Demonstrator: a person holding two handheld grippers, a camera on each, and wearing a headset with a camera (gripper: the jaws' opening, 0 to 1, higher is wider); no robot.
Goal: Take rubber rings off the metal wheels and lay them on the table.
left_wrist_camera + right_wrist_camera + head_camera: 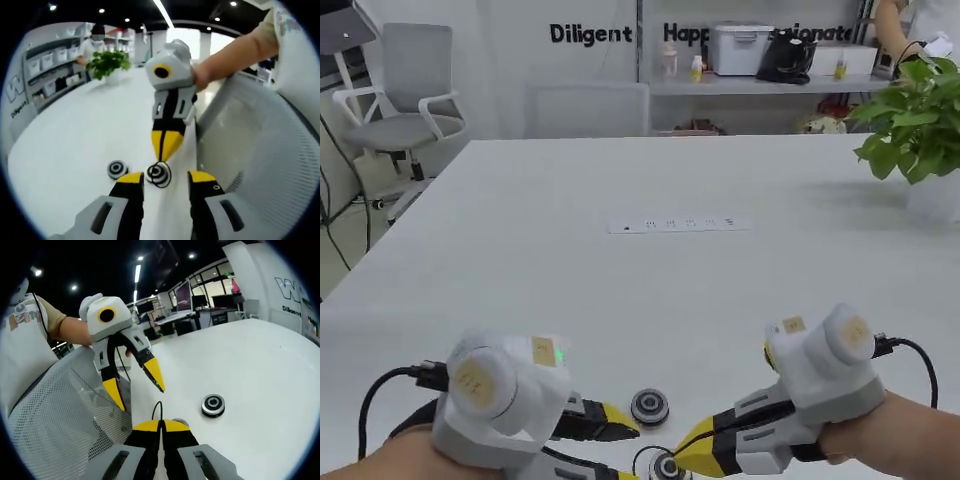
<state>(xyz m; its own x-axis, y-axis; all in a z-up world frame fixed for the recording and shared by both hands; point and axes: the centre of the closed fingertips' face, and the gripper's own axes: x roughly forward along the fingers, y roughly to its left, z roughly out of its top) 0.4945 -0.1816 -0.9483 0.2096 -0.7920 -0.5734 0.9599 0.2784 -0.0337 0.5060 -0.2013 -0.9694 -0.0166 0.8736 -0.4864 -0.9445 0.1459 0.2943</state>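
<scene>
Right tool (161, 424) is clamping the rubber ring (155, 410); left tool (166, 176) is gaping apart, so the unpinned metal wheel (156, 172) is likely risking skidding

A long white worktop (650, 190), a flush strip of power sockets (678, 224) at its middle, spans a brightly lit office. A grey swivel chair with white arms (405, 90) stands off its far left corner, and a leafy green potted plant (910, 120) sits on its right edge. Behind it are black wall lettering (590, 33) and a grey shelf (750, 86) of white boxes.
</scene>
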